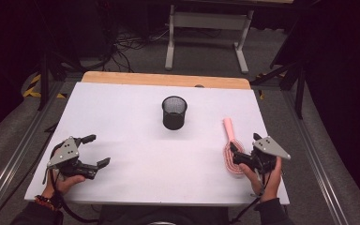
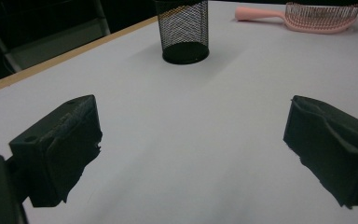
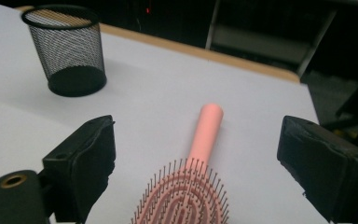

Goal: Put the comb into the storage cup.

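White table [image 1: 136, 159] w/ wooden far edge, seen from above; person's forearms enter from the bottom. Black mesh cup [image 1: 174, 112] stands upright near the table's centre, toward the far side. Pink hairbrush [image 1: 231, 146] lies flat at the right side, bristles up, handle pointing away from the person, head toward the near edge.

Left tool [image 1: 95, 151], held in left hand [image 1: 68, 180], sits near the front-left corner, jaws spread wide and released, nothing between them; grey three-cornered plate on top. In left gripper view the left tool [image 2: 193, 149] frames bare table, w/ mesh cup [image 2: 183, 30] ahead and hairbrush [image 2: 307, 16] at upper right, well apart from the jaws.

Right tool [image 1: 239, 152], held in right hand [image 1: 265, 180], is at the hairbrush head. In right gripper view the right tool [image 3: 198, 158] has jaws wide apart, one on each side of the hairbrush [image 3: 196, 177], not touching it; bristled head lies between them, handle extends forward. Mesh cup [image 3: 67, 49] at upper left, well apart from the hairbrush.
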### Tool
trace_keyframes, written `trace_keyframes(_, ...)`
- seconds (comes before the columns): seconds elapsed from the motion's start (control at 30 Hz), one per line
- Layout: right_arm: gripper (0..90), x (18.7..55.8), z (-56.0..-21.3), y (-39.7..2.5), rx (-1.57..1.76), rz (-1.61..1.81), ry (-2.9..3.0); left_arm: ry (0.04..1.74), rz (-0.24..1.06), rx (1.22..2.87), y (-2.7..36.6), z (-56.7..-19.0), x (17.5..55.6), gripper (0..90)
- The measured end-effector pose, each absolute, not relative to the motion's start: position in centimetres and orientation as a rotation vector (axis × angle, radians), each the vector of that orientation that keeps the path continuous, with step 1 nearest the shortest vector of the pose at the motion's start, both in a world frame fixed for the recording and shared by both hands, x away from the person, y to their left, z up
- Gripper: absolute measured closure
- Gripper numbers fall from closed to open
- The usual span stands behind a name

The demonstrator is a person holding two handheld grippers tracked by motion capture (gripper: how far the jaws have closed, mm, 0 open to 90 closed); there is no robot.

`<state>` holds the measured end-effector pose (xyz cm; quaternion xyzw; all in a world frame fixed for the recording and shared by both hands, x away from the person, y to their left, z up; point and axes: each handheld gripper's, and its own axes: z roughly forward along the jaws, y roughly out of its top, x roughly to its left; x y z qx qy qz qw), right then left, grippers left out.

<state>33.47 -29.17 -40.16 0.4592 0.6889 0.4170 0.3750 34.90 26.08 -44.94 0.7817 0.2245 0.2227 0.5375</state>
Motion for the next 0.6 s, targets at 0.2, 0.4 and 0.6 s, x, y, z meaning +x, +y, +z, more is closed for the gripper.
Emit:
trace_keyframes(0.2,18.9,37.6,-39.0,-29.4,1.321,0.970,1.940,0.524,0.530,1.879,25.6,-45.0,35.0,5.2)
trace_keyframes(0.4,20.6,42.3,-38.8,-28.8,1.489,0.809,2.147,0.503,0.532,1.917,25.3,-45.1,34.8,5.2)
trace_keyframes(0.6,26.1,45.3,-39.7,-28.6,1.590,0.664,2.239,0.505,0.522,1.934,25.3,-45.4,34.9,5.0)
